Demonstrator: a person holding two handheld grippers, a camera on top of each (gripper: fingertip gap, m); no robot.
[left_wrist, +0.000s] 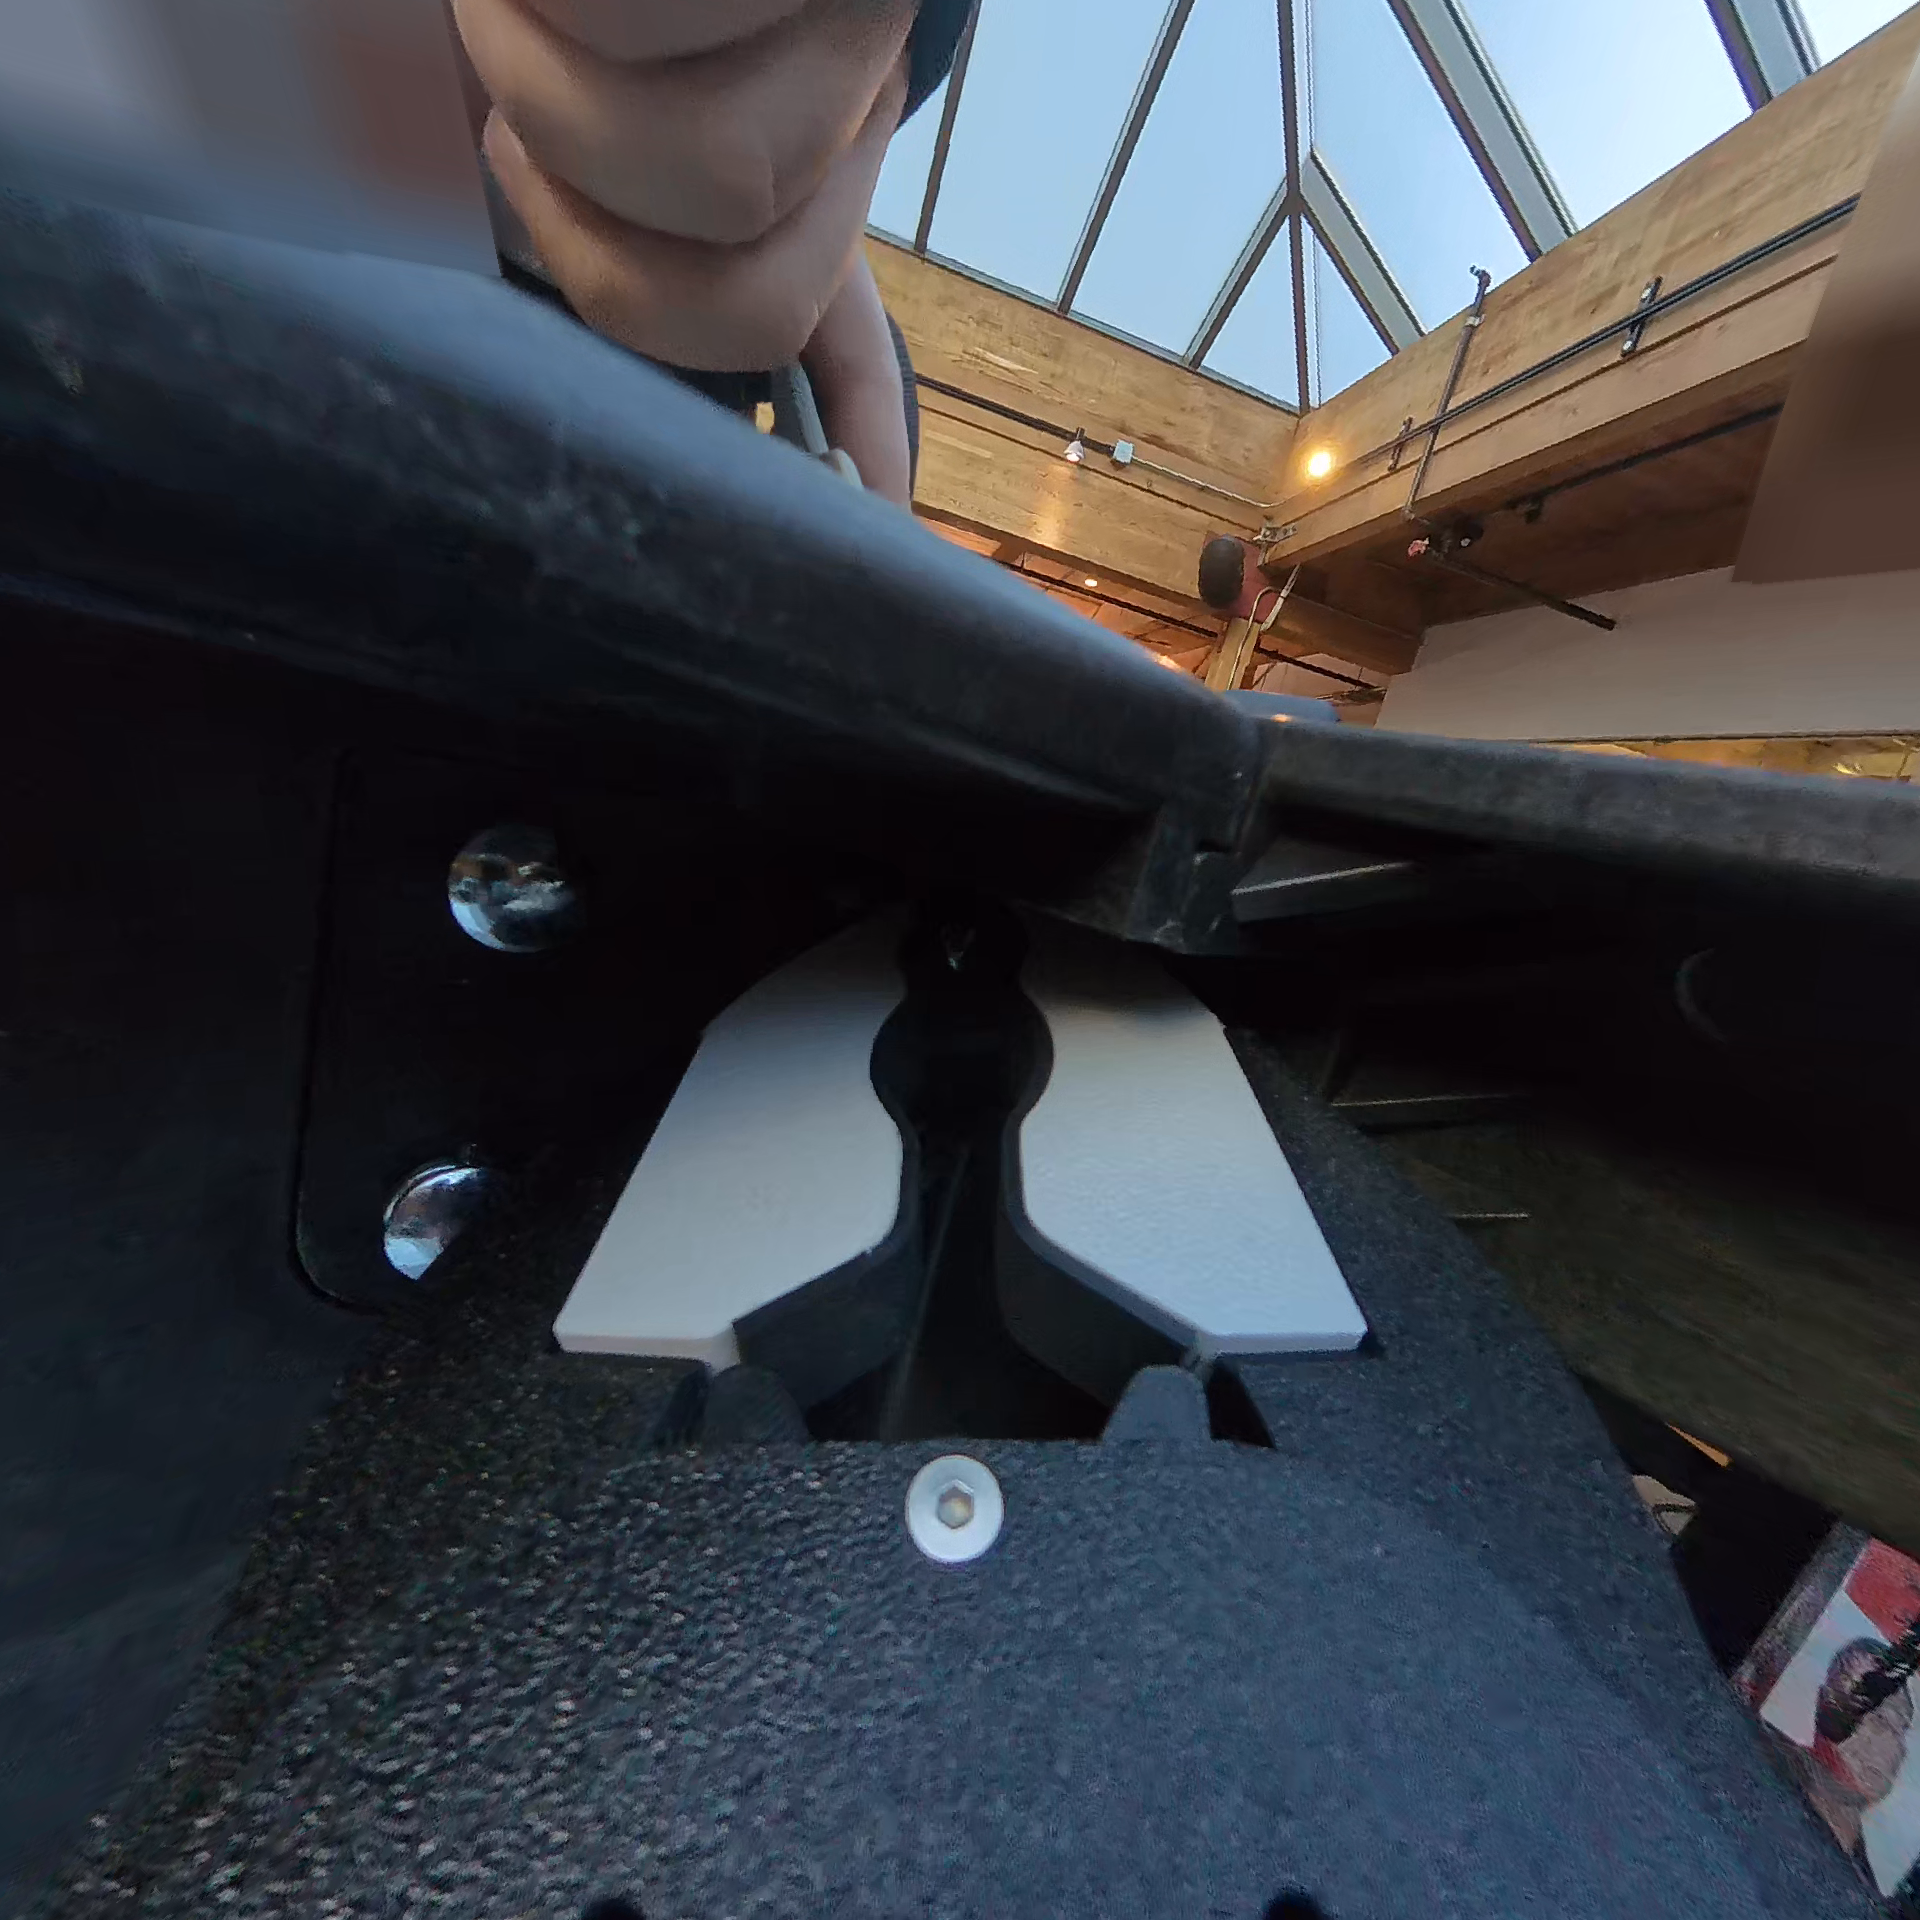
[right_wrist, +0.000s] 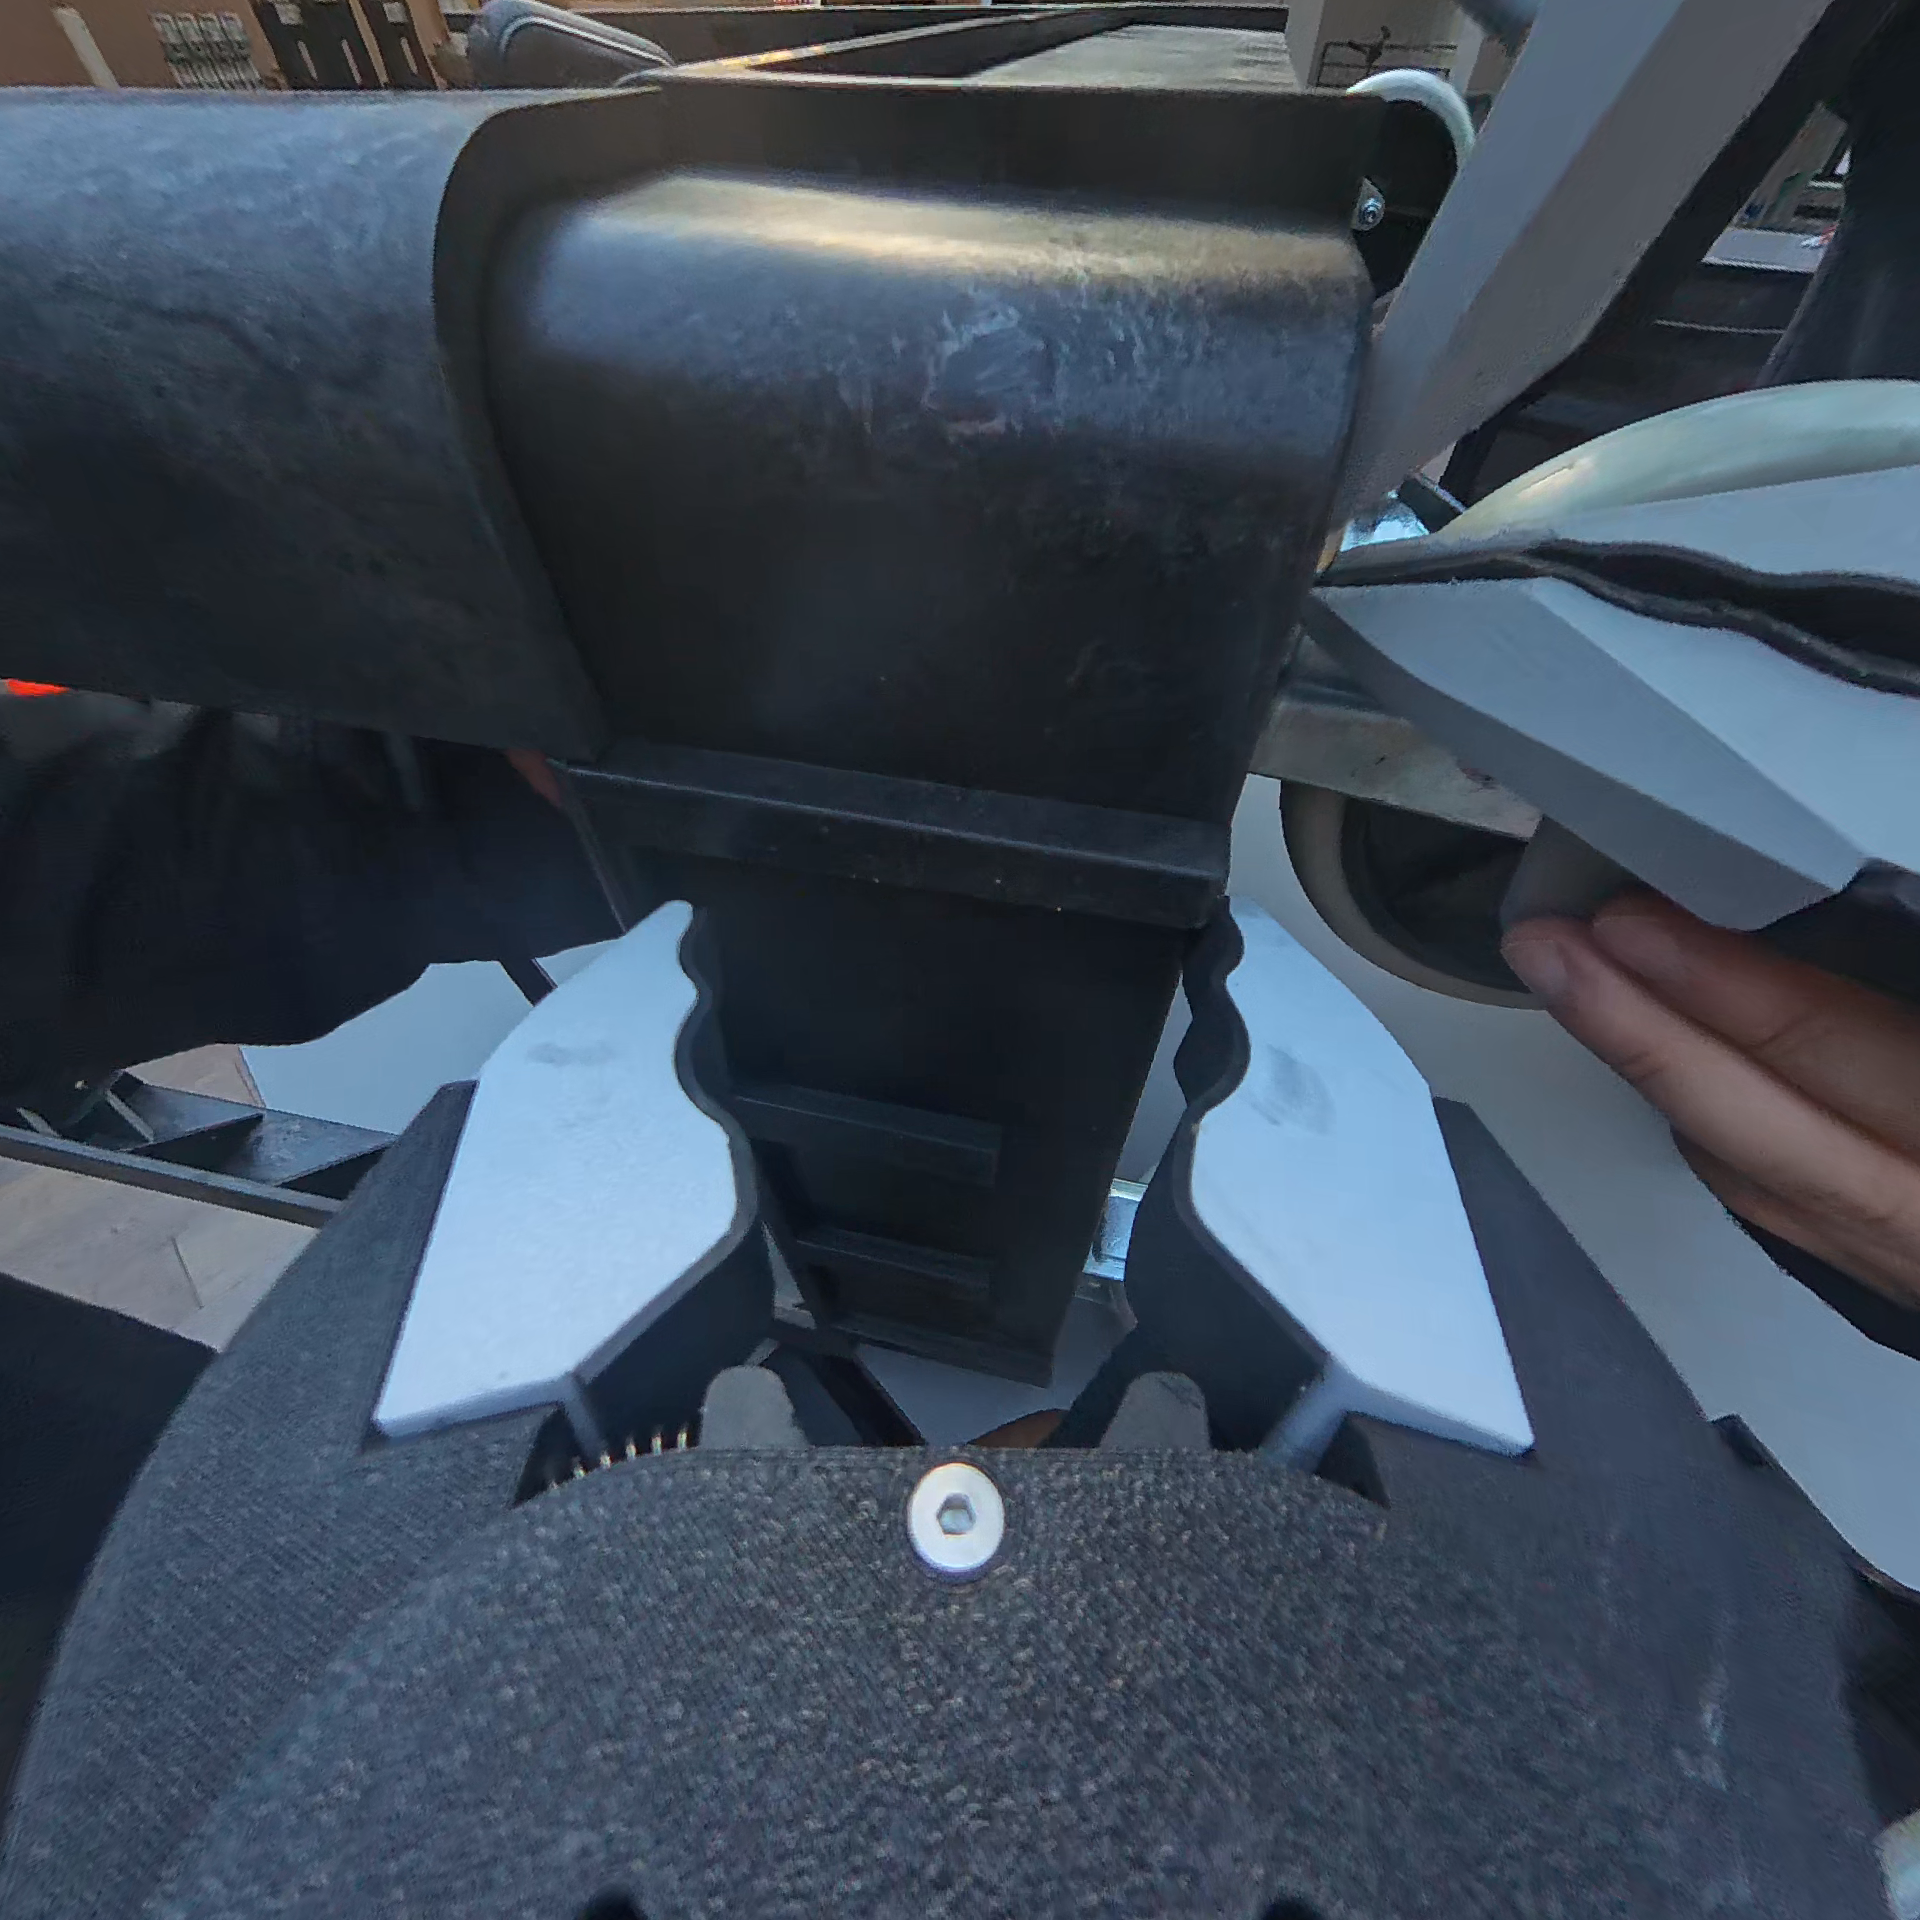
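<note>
A black chair armrest fills both views. In the left wrist view its padded rim (left_wrist: 520, 499) runs across above a black plate with two shiny bolts (left_wrist: 509, 888). My left gripper (left_wrist: 961, 966) points up beneath that rim. Its white fingers (left_wrist: 758, 1153) are almost together and their tips are in shadow, so I cannot see anything pinched. In the right wrist view the pad (right_wrist: 229, 395) joins a scuffed black housing (right_wrist: 914, 468) with a ribbed post (right_wrist: 935, 1039) below it. My right gripper (right_wrist: 951, 956) is closed on that post, one finger (right_wrist: 592, 1143) on each side.
A bare hand (right_wrist: 1714, 1091) grips a grey chair-base leg (right_wrist: 1621, 707) at the right, next to a castor wheel (right_wrist: 1382, 904). In the left wrist view a skylight (left_wrist: 1247, 156) and wooden beams (left_wrist: 1091, 416) lie overhead, with a hand (left_wrist: 707, 187) close above the rim. There is about 6 centimetres between the tips of the two grippers.
</note>
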